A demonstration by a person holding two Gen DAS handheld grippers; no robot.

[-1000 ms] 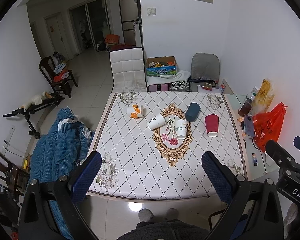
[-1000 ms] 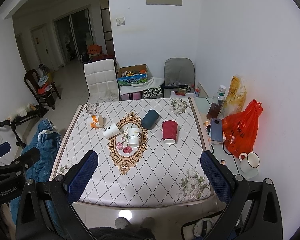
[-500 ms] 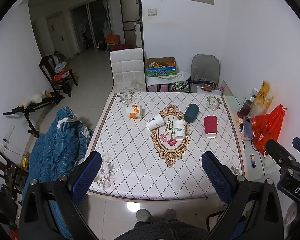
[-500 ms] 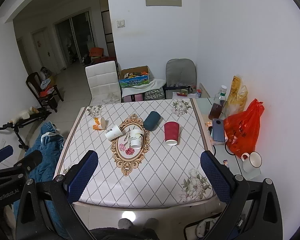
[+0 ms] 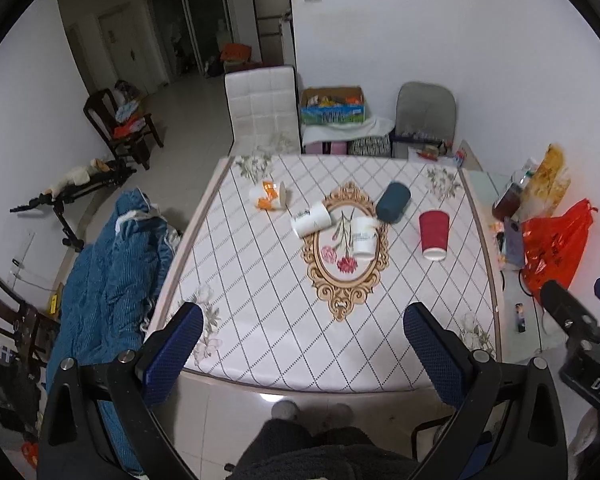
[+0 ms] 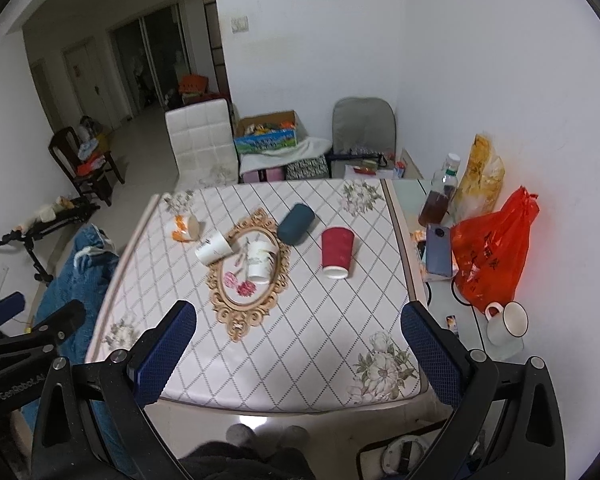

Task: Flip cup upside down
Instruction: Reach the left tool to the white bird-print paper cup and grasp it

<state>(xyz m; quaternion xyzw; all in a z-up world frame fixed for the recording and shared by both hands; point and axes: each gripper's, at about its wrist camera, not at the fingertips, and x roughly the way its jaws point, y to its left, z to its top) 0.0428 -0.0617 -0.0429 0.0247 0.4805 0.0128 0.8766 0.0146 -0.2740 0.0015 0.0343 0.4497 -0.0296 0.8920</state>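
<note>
Left wrist view, items left to right on the bench (image 5: 260, 280): orange-patterned cup (image 5: 269, 196) on its side near the far left edge; white cup (image 5: 312, 221) on its side, touching the gilt oval motif; second white cup (image 5: 365, 237) within the oval, whether mouth-down cannot be told for sure; dark blue cup (image 5: 393, 202) on its side; red cup (image 5: 434, 234) apparently mouth-down, apart to the right. Left tool (image 5: 300, 352): fingers wide apart, empty, held above the near bench edge, well short of all cups. Right tool (image 6: 298, 350): likewise spread and empty. Hazards, as judged: lying cups may roll away under a one-sided touch; thin paper walls may crush under a hard squeeze; the two white cups lie near each other, so a wide approach could knock the neighbour; an unfinished turn would leave a cup on its side again; rolling toward the left edge risks a fall onto the blue quilt (image 5: 108, 280) below.
</note>
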